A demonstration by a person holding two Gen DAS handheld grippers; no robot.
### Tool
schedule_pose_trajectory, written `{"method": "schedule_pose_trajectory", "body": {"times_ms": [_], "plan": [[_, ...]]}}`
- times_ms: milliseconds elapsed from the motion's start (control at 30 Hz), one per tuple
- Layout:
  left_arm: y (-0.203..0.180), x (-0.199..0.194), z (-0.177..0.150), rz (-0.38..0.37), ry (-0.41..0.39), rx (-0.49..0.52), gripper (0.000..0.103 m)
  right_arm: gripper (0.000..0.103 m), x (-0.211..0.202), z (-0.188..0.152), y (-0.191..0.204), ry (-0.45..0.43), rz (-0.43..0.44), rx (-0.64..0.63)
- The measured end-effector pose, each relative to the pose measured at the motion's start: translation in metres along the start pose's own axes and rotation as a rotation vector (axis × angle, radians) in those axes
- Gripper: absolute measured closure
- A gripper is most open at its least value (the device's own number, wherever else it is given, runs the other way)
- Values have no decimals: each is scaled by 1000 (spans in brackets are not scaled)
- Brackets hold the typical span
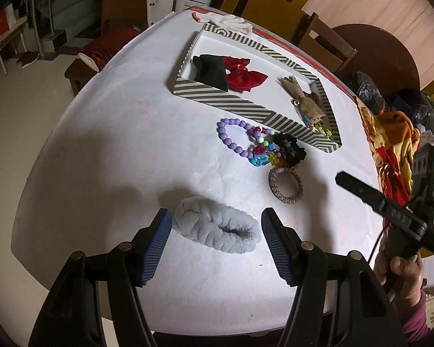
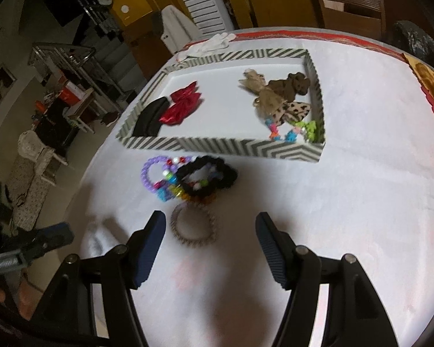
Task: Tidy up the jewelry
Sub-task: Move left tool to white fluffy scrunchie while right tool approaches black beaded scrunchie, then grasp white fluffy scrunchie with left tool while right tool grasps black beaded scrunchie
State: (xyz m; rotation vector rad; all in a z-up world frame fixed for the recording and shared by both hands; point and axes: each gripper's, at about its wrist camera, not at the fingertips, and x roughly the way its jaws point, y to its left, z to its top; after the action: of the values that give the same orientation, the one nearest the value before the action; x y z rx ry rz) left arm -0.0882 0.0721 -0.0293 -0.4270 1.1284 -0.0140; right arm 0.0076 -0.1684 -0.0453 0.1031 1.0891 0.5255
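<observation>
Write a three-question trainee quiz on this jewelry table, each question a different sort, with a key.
1. True or false: the fluffy pale blue scrunchie lies inside the striped tray.
2. Which item lies nearest the right gripper? A) red bow B) beige braided ring C) white glove
3. Fill in: the left gripper stands ___ around the scrunchie, its pads not pressing it.

Key: 1 false; 2 B; 3 open

Right gripper [image 2: 209, 225] (jaws apart) above beige bracelet [image 2: 193, 227].
</observation>
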Motion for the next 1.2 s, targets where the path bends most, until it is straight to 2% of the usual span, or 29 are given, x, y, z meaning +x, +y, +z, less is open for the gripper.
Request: {"method": "schedule_pose_trajectory", "body": {"times_ms": [100,267,367,433,500,600,867,1200], "plan": [[2,3,1,4,8,-5,26,35,13,9,-5,8,1,12],[8,7,2,-2,17,-27,26,43,43,28,-12,27,-1,47],[13,10,3,-7,24,-42,26,56,64,35,-18,56,30,99],[15,12,4,-10,31,-50,26,74,76,35,-22,77,38,115],[15,14,3,-12,36,-51,26,85,79,33,-24,70,36,123],[15,18,2,-11,46,-52,26,93,75,28,-26,60,64,134],[21,32,4,-36,89,-115,26,94,20,24,-26,-54,93,127],[12,44,-1,54,140,-107,26,94,-24,14,-29,-101,86,103]]}}
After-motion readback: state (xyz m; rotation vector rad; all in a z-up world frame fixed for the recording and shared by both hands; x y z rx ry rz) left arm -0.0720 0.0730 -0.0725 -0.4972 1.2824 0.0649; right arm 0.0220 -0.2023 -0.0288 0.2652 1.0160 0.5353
